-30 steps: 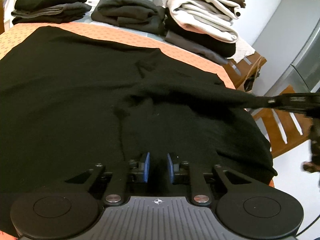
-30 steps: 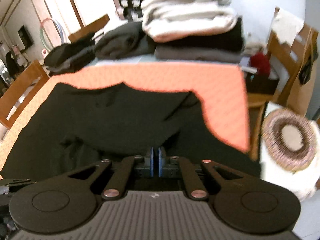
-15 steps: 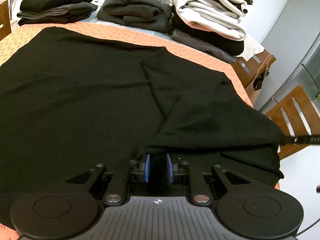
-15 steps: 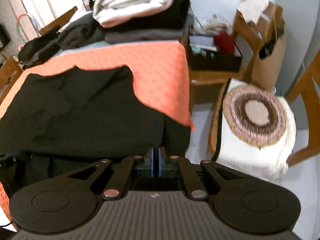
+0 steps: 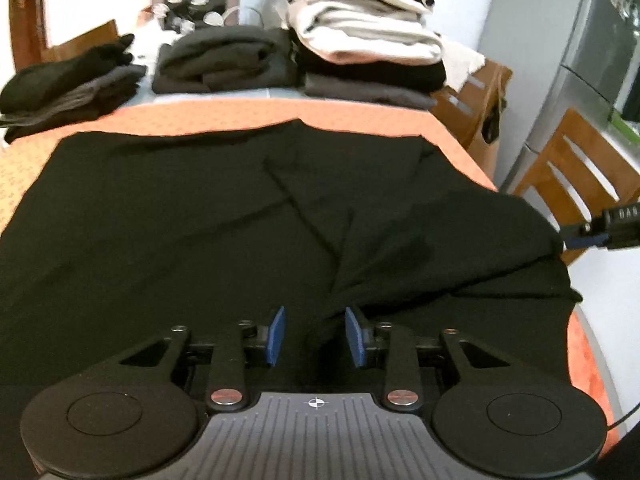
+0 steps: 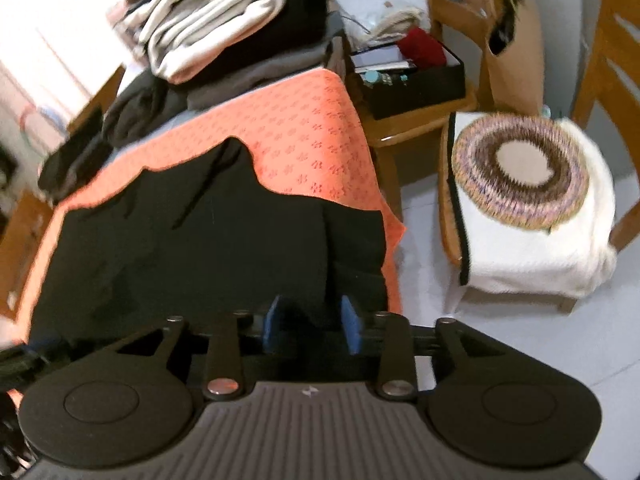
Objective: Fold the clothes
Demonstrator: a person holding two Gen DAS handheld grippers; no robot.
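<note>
A black garment [image 5: 240, 220] lies spread over the orange-covered table [image 5: 360, 118], with its right part folded inward in a diagonal crease. My left gripper [image 5: 315, 336] is open just above the garment's near edge, nothing between its blue pads. My right gripper [image 6: 310, 326] is open too, over the garment's [image 6: 200, 248] right end at the table's corner. In the left wrist view the right gripper's tip [image 5: 600, 232] shows at the far right, beside the cloth's right edge.
Stacks of folded clothes stand at the table's far end: dark ones [image 5: 68, 84], [image 5: 224, 60] and a tall cream and black pile [image 5: 368, 36]. Right of the table are a wooden chair with a round cushion [image 6: 520, 168], a black box [image 6: 412, 76] on a small table, a fridge [image 5: 580, 60].
Both grippers have opened and let go of the garment. The right gripper carried the cloth's right end out to the right before releasing; the fold now lies flatter on the table.
</note>
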